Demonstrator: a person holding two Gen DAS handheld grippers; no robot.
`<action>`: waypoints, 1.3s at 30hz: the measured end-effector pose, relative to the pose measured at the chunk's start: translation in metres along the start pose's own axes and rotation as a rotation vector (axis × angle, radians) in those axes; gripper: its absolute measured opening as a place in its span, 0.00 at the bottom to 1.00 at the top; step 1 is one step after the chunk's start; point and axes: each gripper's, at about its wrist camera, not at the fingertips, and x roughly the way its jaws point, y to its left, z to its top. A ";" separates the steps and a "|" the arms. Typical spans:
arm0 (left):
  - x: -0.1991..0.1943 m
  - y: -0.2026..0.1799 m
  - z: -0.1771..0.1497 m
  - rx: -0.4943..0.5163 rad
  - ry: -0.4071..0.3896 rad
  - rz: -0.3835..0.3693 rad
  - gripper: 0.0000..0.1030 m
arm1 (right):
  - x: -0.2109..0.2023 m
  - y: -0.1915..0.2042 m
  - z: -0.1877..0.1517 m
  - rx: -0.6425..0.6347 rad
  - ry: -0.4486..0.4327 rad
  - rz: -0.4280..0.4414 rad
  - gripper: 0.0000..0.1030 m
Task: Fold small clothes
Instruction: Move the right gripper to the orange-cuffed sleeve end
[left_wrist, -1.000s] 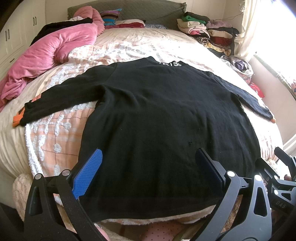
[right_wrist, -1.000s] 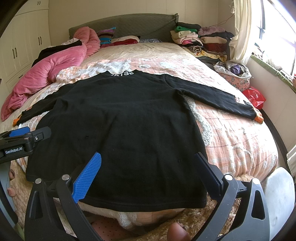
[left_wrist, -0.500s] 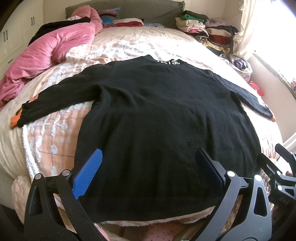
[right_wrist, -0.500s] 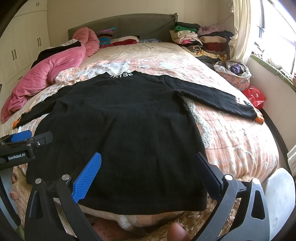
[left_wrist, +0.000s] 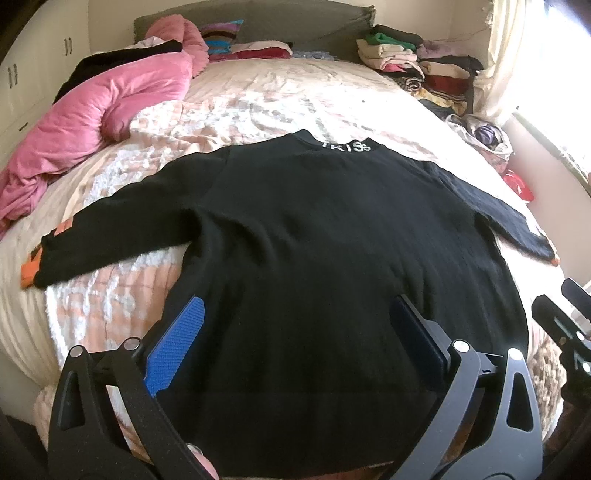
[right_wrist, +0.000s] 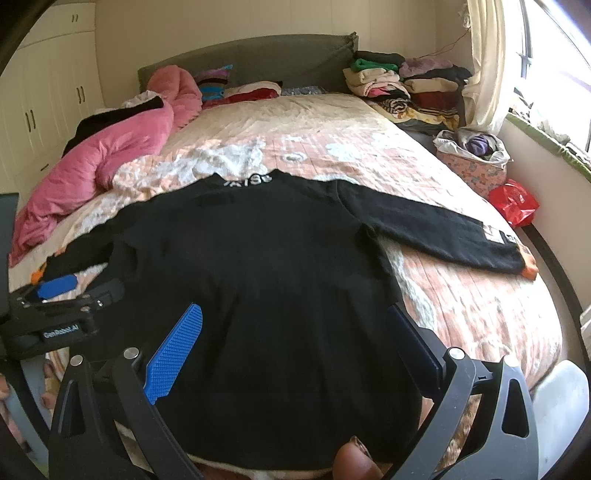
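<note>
Black long-sleeved knit sweater (left_wrist: 325, 266) flat on quilted peach bed (right_wrist: 461, 295), sleeves out. Left gripper (left_wrist: 295, 339) and right gripper (right_wrist: 295, 336) spread, empty, above hem. Soft, limp, light; pinch hem corners.

Black left claw (left_wrist: 295, 332), blue ribbed pads (left_wrist: 177, 343), silver screws, right claw (right_wrist: 295, 332) alike, "GenRobot.AI" label

Sweater (left_wrist: 332, 258): matt black knit cloth.
Bedspread (right_wrist: 461, 295): tufted, rough peach cloth.
Quilt (left_wrist: 103, 107): soft pink plush.
Left gripper (left_wrist: 299, 332): matt black plastic, ribbed blue pad.
</note>
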 end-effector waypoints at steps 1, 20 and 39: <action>0.002 0.001 0.004 -0.004 -0.001 0.003 0.92 | 0.002 0.000 0.005 -0.004 -0.006 -0.004 0.96; 0.028 -0.012 0.094 -0.038 -0.047 0.024 0.92 | 0.037 -0.020 0.106 0.063 -0.059 0.018 0.96; 0.093 -0.071 0.151 0.027 -0.005 -0.014 0.92 | 0.092 -0.154 0.127 0.389 -0.040 -0.166 0.96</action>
